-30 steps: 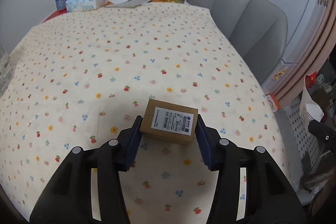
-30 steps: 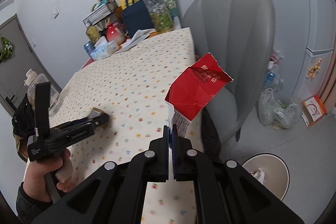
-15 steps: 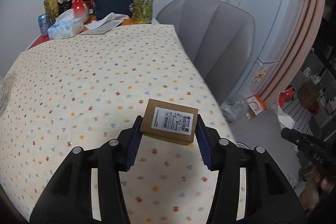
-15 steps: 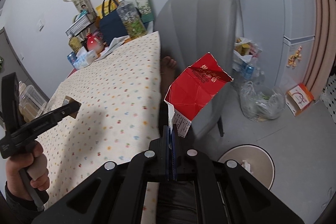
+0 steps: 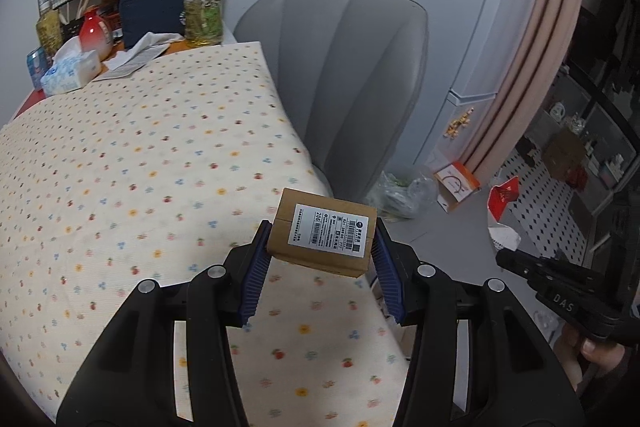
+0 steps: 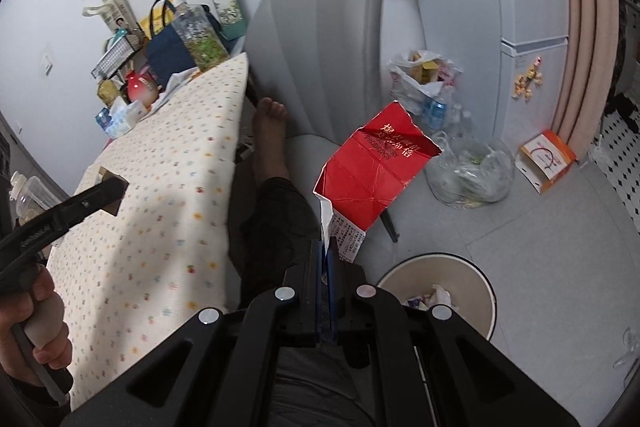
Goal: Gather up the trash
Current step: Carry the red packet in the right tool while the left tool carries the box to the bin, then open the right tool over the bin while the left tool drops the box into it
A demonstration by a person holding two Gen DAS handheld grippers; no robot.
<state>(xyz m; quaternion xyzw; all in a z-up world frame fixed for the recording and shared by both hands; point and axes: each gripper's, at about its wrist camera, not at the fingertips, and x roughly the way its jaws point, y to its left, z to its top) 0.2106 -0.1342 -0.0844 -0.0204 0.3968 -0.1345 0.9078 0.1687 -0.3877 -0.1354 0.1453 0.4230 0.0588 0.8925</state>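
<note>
Left gripper [image 5: 322,267] clamps a small cardboard parcel [image 5: 325,233] between half-spread blue pads, above the near right edge of the floral tablecloth [image 5: 132,163]. Right gripper [image 6: 325,259], jaws shut, pinches the white flap of a torn red carton [image 6: 374,171] above the floor, bin [image 6: 476,285] near right; bin contents half hidden.

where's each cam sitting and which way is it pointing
Left wrist: on the left claw, looking down past the clamped cardboard box at tablecloth and chair; right claw at right.
Right wrist: on the right claw, pinching the red carton above the bin; leg, foot visible.
Shared: table, chair, fridge.
</note>
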